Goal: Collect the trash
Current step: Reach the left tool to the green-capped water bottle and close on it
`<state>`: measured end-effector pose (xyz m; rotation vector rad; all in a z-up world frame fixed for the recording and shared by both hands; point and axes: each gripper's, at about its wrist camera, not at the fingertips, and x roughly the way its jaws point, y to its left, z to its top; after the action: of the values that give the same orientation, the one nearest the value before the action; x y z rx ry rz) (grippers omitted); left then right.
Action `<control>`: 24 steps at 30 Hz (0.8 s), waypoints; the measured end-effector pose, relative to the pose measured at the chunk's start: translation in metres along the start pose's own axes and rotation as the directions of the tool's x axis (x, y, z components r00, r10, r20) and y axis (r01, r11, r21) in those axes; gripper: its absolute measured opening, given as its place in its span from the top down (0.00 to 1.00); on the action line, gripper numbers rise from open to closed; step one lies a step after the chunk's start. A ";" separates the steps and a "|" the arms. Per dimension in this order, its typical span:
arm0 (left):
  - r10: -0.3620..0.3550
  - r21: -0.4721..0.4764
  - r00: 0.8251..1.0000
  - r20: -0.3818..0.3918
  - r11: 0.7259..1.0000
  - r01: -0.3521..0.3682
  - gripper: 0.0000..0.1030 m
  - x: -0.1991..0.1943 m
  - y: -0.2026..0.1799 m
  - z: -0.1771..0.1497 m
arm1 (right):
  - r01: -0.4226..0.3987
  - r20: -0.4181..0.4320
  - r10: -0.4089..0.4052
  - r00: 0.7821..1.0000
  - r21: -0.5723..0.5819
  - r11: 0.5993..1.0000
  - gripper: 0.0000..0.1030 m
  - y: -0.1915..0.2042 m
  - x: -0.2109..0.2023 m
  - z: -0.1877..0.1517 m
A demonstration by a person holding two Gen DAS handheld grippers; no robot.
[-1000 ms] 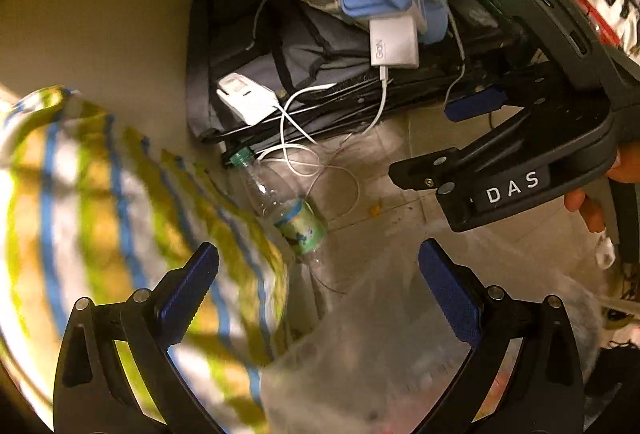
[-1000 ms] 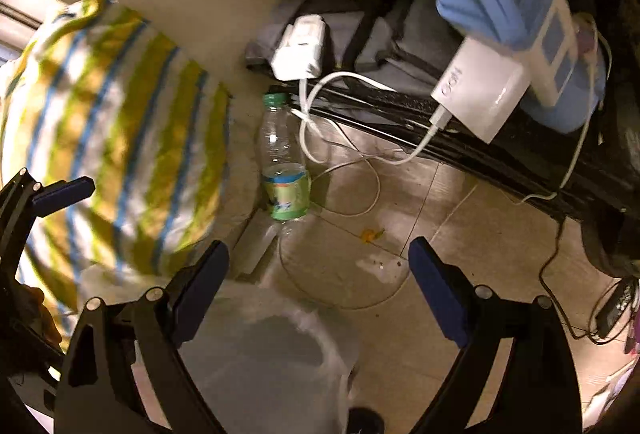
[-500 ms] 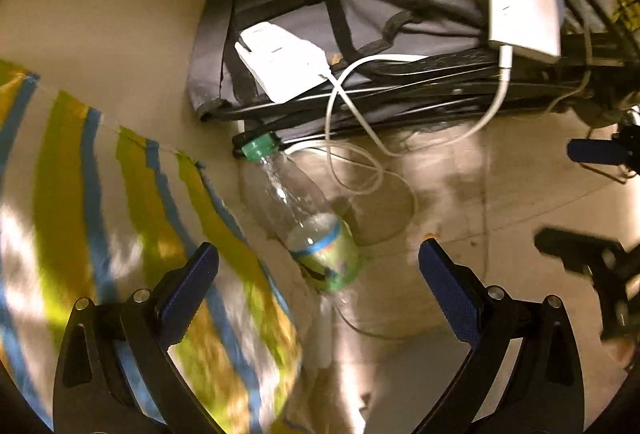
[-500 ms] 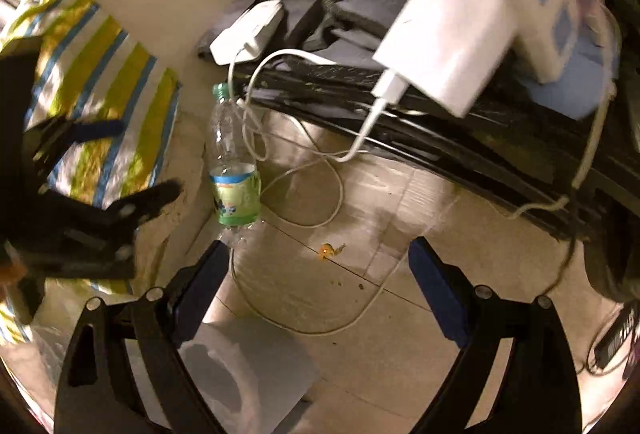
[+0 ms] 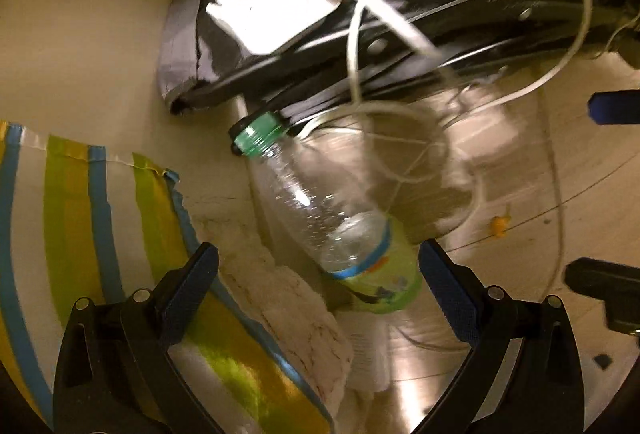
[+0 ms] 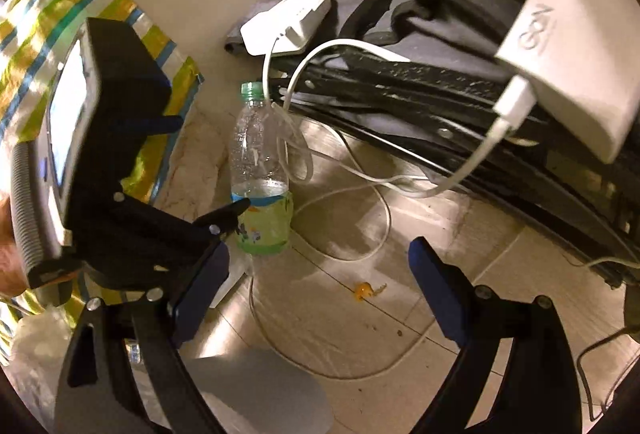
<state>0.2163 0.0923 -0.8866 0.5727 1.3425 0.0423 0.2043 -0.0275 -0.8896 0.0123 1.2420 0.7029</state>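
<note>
Left gripper point(image 5: 318, 278): fingers spread wide, nothing held, bottle point(image 5: 340, 226) sitting between the blue pads but not touched yet, lined up for a grab by the look of it. Right gripper point(image 6: 318, 284): also spread wide and empty, hanging back over bare floor point(image 6: 360, 330), prob. leaving room.

Bottle lies on the floor, green cap point(image 6: 252, 90) toward the dark bag point(image 6: 440, 6), w/ a white cable point(image 6: 340, 174) looped over its neck; could snag on lift. Striped cloth point(image 5: 80, 218) just beside it on the left.

Count: 1 bottle, 1 orange scrap point(image 6: 362, 289) on the floor tiles, 2 white chargers point(image 6: 290, 20) on the bag.
</note>
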 end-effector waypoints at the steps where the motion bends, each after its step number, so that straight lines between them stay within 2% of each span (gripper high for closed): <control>1: 0.002 -0.003 1.000 -0.004 1.000 -0.002 0.06 0.003 0.000 -0.002 | -0.002 0.000 0.002 1.000 0.001 1.000 0.14 0.000 0.003 0.000; 8: -0.003 0.018 1.000 -0.002 1.000 0.003 0.06 0.020 -0.007 -0.005 | -0.015 0.013 0.015 1.000 -0.004 1.000 0.14 0.001 0.024 -0.004; 24: 0.004 -0.015 1.000 0.000 1.000 -0.004 0.06 0.069 -0.021 0.002 | 0.013 0.025 -0.013 1.000 -0.023 1.000 0.14 -0.002 0.050 -0.010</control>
<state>0.2290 0.0971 -0.9575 0.5629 1.3403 0.0553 0.2036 -0.0081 -0.9367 -0.0055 1.2092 0.7037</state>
